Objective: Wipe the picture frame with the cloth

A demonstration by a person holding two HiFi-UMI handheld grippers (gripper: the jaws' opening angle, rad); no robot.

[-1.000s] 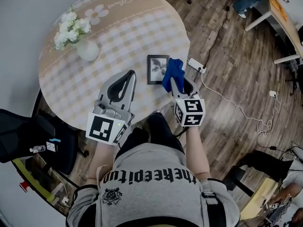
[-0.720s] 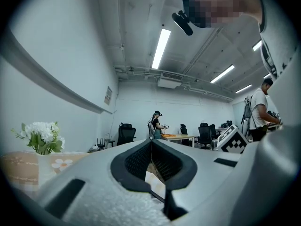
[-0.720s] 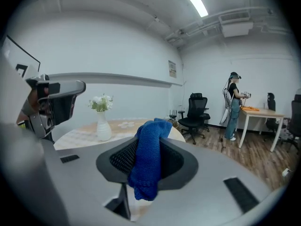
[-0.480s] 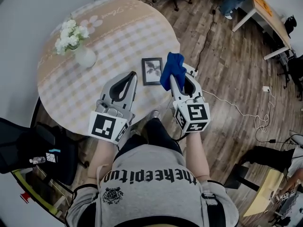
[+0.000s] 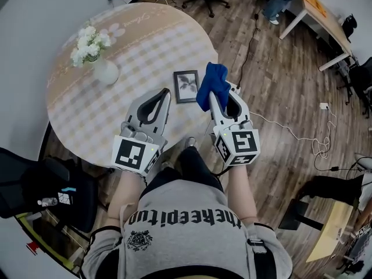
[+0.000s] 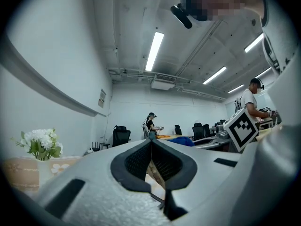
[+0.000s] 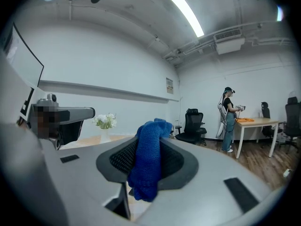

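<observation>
Over the near right side of the round bench point(image 5: 110, 118), grips a bunched blue cloth point(image 5: 211, 85) in the right claw point(image 5: 214, 97), jaws clamped on it, just right of the picture frame point(image 5: 186, 86) lying flat on the bench. Cannot tell whether touching. Holds the left claw point(image 5: 165, 93) pressed together, empty, just left of the frame. Farther left, vase of flowers point(image 5: 99, 57).

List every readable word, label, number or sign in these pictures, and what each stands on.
"thekeepiton": across the person's shirt, upside down in the head view; a tentative reading.
Cursive word on the tablecloth, by its printed flower: too small to read.
Wall notice: too blurred to read.
</observation>
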